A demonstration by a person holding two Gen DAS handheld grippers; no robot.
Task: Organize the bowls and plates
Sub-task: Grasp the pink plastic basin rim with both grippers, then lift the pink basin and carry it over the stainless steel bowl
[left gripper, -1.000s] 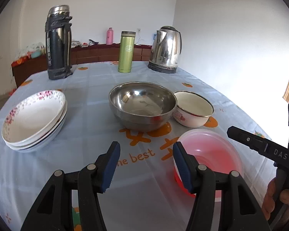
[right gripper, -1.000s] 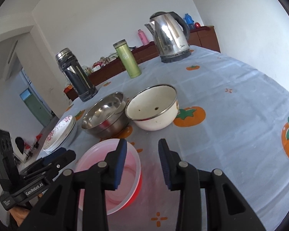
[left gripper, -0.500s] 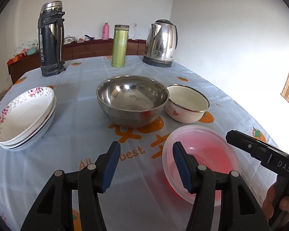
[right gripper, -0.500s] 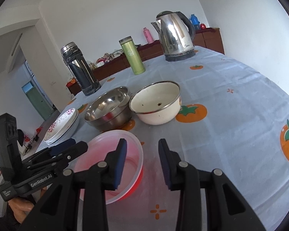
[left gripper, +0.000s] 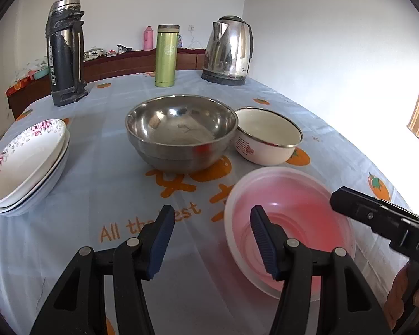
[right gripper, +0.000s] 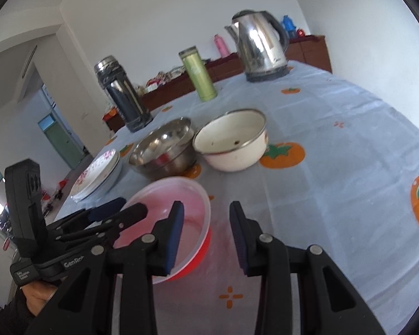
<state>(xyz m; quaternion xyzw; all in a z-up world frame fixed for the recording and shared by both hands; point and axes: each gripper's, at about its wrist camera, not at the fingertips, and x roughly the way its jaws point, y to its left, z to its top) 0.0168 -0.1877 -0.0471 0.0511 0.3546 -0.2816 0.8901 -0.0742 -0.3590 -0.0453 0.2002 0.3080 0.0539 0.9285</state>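
Both the left gripper (left gripper: 211, 238) and right gripper (right gripper: 206, 233) gape empty over the pink bowl (left gripper: 290, 212) near the surface's (left gripper: 103, 184) front edge.

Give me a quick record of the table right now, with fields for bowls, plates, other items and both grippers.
bowls: steel bowl, touching enamel bowl on its right; pink bowl nearest, apart
plates: floral stack, far left
other items: black flask, green flask, kettle at the far edge
cloth: pale blue tablecloth with orange fruit print
left gripper: open, empty, above the pink bowl's left rim
right gripper: open, empty, by the pink bowl's right rim
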